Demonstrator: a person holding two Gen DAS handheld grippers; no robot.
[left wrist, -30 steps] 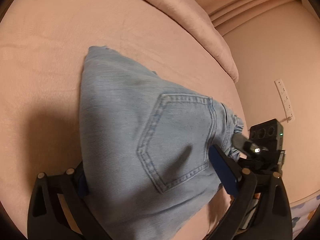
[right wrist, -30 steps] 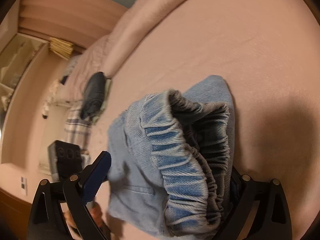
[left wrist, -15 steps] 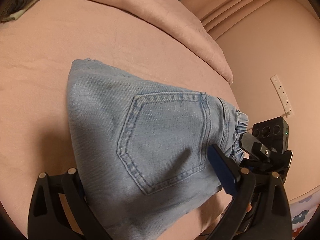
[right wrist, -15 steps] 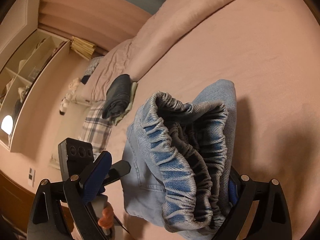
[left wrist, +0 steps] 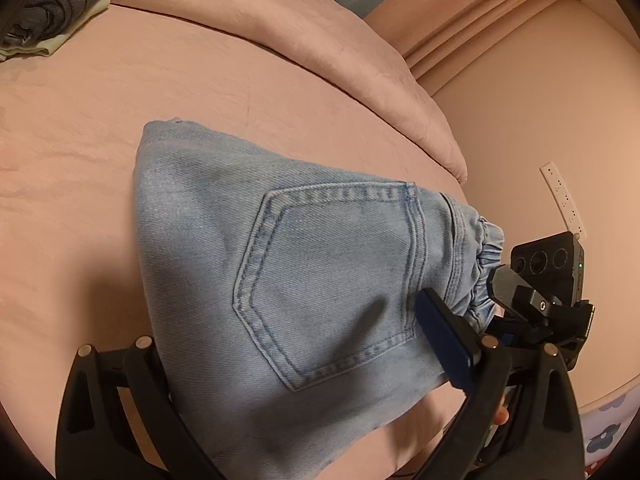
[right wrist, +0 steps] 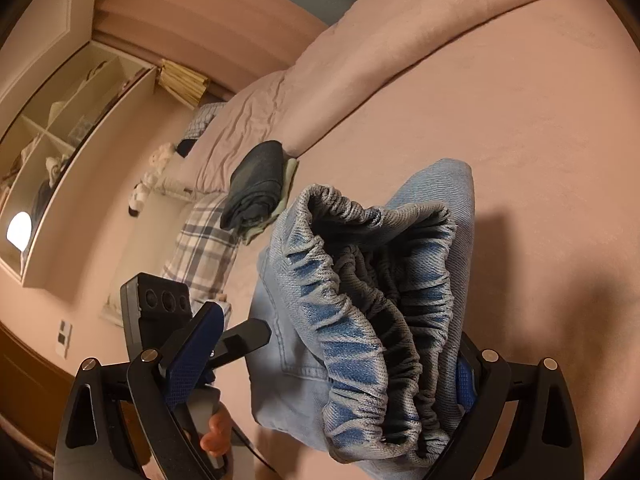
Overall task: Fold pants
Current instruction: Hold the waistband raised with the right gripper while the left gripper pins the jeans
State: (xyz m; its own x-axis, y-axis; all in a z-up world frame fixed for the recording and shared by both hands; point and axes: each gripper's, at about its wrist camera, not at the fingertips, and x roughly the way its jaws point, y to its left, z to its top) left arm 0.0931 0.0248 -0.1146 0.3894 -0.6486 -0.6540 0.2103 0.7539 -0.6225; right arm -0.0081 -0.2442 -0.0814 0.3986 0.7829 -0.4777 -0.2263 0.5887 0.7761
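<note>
Folded light-blue jeans (left wrist: 320,280) lie on the pink bed sheet (left wrist: 80,140), back pocket up. My left gripper (left wrist: 286,320) stands open around their near end, its blue-padded right finger resting on the denim by the pocket. In the right wrist view the elastic waistband (right wrist: 360,300) bulges up between the fingers of my right gripper (right wrist: 336,332), which is open. Its left pad (right wrist: 192,352) is apart from the cloth, and its right finger is mostly hidden behind the waistband. Each view shows the other gripper at the jeans' side: the right gripper (left wrist: 536,304), the left gripper (right wrist: 168,304).
A rolled pink duvet (left wrist: 320,40) runs along the far side of the bed. A stack of dark folded clothes (right wrist: 256,184) sits at the bed's far left, beside a plaid pillow (right wrist: 200,248). The bed edge and a wall with a socket strip (left wrist: 560,196) are close on the right.
Both wrist views have tilted up and drawn back, showing more of the bed and room. The jeans stay between the fingers, and neither jaw opening has changed.
</note>
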